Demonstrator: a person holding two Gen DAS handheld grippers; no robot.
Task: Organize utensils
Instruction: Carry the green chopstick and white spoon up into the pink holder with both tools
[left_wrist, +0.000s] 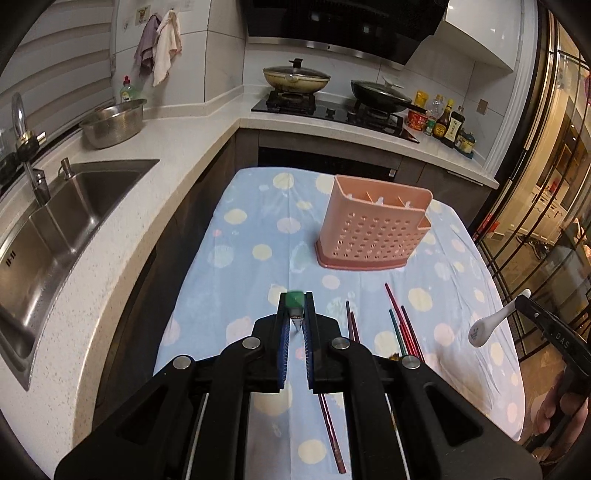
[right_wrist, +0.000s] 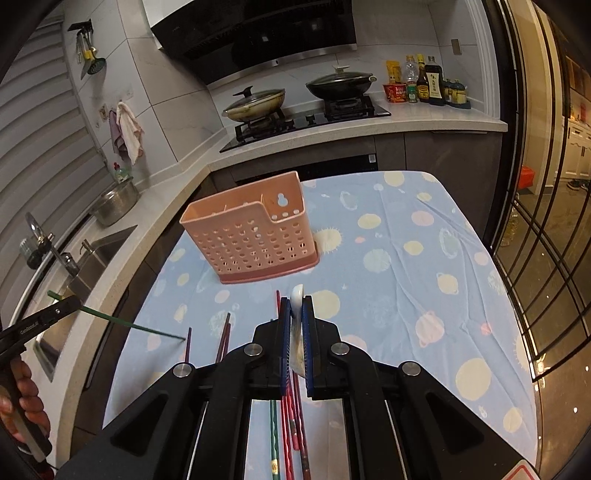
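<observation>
Pink perforated plastic utensil caddy (left_wrist: 373, 229) stands upright on the table (left_wrist: 236, 266) (blue cloth, pastel planet print). Left hand-held gripper (left_wrist: 296, 306) pinches a thin green chopstick (right_wrist: 122, 322), lifted off the cloth. Right hand-held gripper (right_wrist: 295, 306) clamps a glossy white ceramic spoon (left_wrist: 491, 325). Loose red and maroon chopsticks (left_wrist: 404, 325) lie near the caddy.

Pink perforated utensil holder (left_wrist: 373, 229), pale-blue planet-print tablecloth (right_wrist: 406, 258) (yellow, pink dots), red, green chopsticks (left_wrist: 402, 328), white spoon (left_wrist: 487, 326)

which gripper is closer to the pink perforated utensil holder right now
Hard to separate; perhaps right. Left gripper, clamping a green chopstick, and right gripper, clamping a white spoon, both hover short of the holder.
</observation>
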